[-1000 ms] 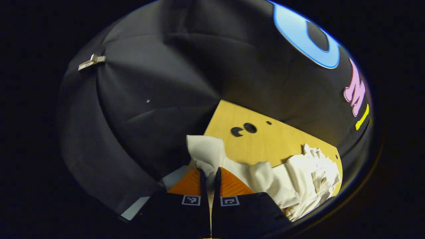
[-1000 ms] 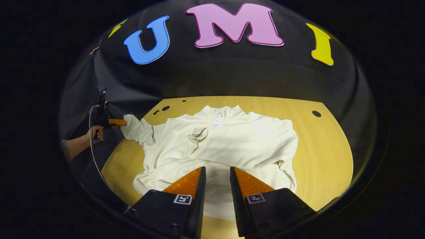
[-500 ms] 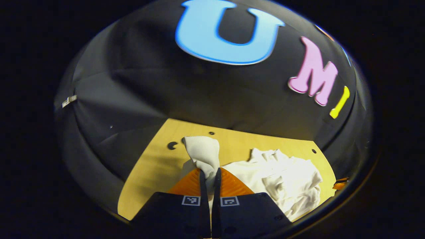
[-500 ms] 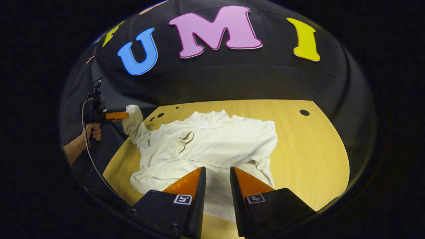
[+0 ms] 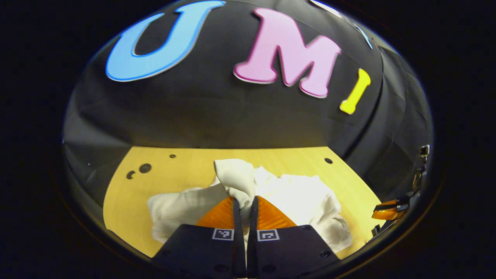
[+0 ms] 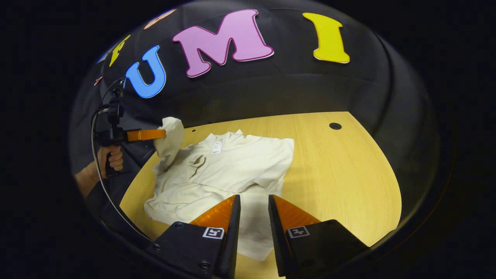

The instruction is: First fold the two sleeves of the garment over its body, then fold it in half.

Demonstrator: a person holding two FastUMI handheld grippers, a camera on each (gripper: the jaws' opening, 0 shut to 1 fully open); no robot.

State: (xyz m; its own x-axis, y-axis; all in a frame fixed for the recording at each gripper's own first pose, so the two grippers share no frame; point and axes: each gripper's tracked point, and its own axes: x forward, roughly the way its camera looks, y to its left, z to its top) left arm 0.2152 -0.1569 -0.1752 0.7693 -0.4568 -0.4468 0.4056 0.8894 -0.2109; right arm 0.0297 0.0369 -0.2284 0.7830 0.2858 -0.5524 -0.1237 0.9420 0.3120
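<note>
Garment (image 6: 228, 166) sleeve (image 5: 237, 182) pinched in left tool (image 5: 244, 201), lifted above table (image 6: 341, 174).

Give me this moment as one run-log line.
left gripper: shut on sleeve, lifted beside garment body | right gripper: open, near hem | table: garment flat

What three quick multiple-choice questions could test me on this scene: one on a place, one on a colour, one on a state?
1. Where does the garment lie?
A. on the wooden table
B. on the floor
C. on a chair

2. What colour is the garment?
A. blue
B. cream white
C. red

3. What are the left tongs doing?
A. hanging open
B. gripping a tool
C. pinching a sleeve

Answers:
1 A, it lies spread on the wood.
2 B, the cloth is pale cream.
3 C, the fingers are shut on the raised sleeve; the right tongs are open.
</note>
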